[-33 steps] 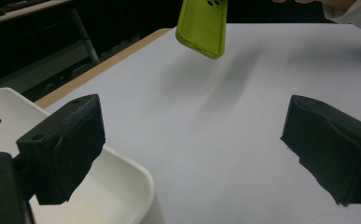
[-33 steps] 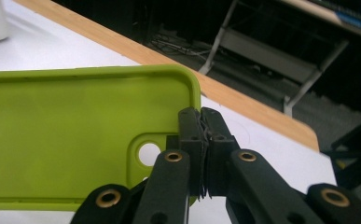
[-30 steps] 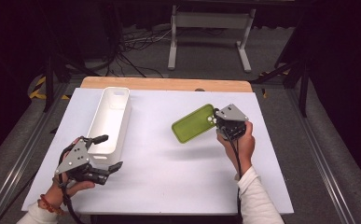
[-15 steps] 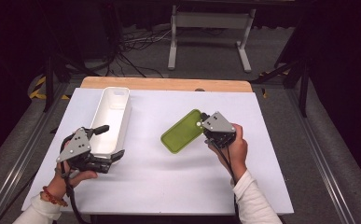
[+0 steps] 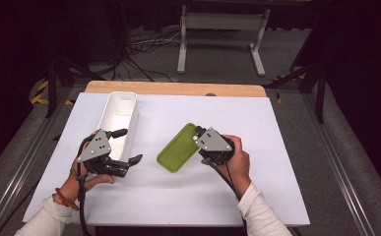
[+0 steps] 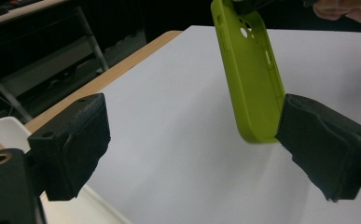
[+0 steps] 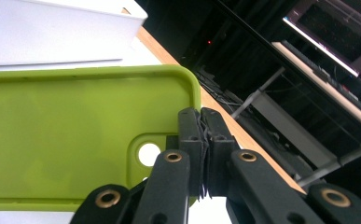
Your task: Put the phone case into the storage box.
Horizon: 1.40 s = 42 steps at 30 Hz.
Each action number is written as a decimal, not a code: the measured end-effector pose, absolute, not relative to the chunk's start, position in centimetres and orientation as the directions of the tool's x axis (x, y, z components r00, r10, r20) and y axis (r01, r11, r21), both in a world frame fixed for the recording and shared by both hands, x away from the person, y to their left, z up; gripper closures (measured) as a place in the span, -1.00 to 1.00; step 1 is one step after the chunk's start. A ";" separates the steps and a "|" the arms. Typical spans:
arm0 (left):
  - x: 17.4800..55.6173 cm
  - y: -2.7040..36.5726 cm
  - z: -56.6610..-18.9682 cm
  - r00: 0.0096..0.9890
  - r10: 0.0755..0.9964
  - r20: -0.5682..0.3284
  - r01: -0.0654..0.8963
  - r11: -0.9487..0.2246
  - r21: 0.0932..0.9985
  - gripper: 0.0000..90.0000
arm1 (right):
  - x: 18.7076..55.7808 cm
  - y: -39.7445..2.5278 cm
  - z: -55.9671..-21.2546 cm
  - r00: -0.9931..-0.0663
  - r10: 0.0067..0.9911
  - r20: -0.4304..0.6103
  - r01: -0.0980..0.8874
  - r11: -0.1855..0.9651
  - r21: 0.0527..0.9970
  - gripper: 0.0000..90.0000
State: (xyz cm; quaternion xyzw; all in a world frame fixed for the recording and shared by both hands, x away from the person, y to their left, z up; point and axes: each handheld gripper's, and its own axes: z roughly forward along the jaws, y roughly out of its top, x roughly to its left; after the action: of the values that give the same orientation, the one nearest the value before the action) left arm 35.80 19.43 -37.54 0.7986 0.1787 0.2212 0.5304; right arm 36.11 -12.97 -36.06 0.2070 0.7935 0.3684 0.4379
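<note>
A lime-green phone case is held tilted above the middle of the white table. My right gripper is shut on its far right edge. In the right gripper view the jaws pinch the case's rim beside the round camera hole. My left gripper is open just left of the case, next to the white bin. In the left gripper view the case hangs edge-on near the right jaw, not between the two pads.
The long white bin stands lengthwise at the table's left, its wall close to my left gripper. A wooden strip runs along the table's far edge. Metal rails flank both sides, and a stand and cables lie on the floor beyond.
My right gripper has carried the green case left and nearer, toward the left gripper. The left gripper has moved forward and to the right, beside the bin, still open.
</note>
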 end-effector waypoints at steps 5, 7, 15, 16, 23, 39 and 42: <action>35.8 18.1 -37.4 0.852 0.490 0.185 0.029 -0.396 0.918 -0.66 | 35.4 -12.1 -36.1 -0.547 0.619 -0.564 -0.031 0.658 0.752 0.97; 35.8 17.7 -37.4 0.863 0.471 0.185 0.022 -0.400 0.916 -0.60 | 35.0 -11.5 -36.3 -0.546 0.598 -0.586 -0.057 0.671 0.739 0.96; 36.0 15.8 -37.4 0.875 0.439 0.202 0.014 -0.441 0.898 -0.52 | 34.1 -10.3 -36.7 -0.547 0.551 -0.630 -0.104 0.702 0.705 0.96; 36.0 15.5 -37.5 0.873 0.439 0.213 0.010 -0.452 0.892 -0.52 | 34.0 -10.2 -36.8 -0.548 0.546 -0.633 -0.111 0.703 0.702 0.96; 36.6 14.6 -37.5 0.875 0.438 0.207 0.026 -0.469 0.883 -0.40 | 32.9 -8.9 -37.2 -0.543 0.469 -0.697 -0.180 0.745 0.642 0.96; 37.4 14.1 -37.4 0.907 0.399 0.134 0.077 -0.470 0.879 0.17 | 31.0 -7.1 -37.8 -0.442 0.334 -0.832 -0.306 0.816 0.490 0.96; 37.3 14.0 -37.4 0.914 0.388 0.122 0.082 -0.471 0.878 0.26 | 30.7 -6.8 -37.9 -0.420 0.305 -0.855 -0.318 0.833 0.453 0.96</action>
State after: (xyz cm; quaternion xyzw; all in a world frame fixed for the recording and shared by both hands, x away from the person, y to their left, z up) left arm 37.26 14.05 -37.41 0.8436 0.1392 0.1541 0.4952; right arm 30.67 -6.84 -37.87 -0.0041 0.7916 0.2889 0.5385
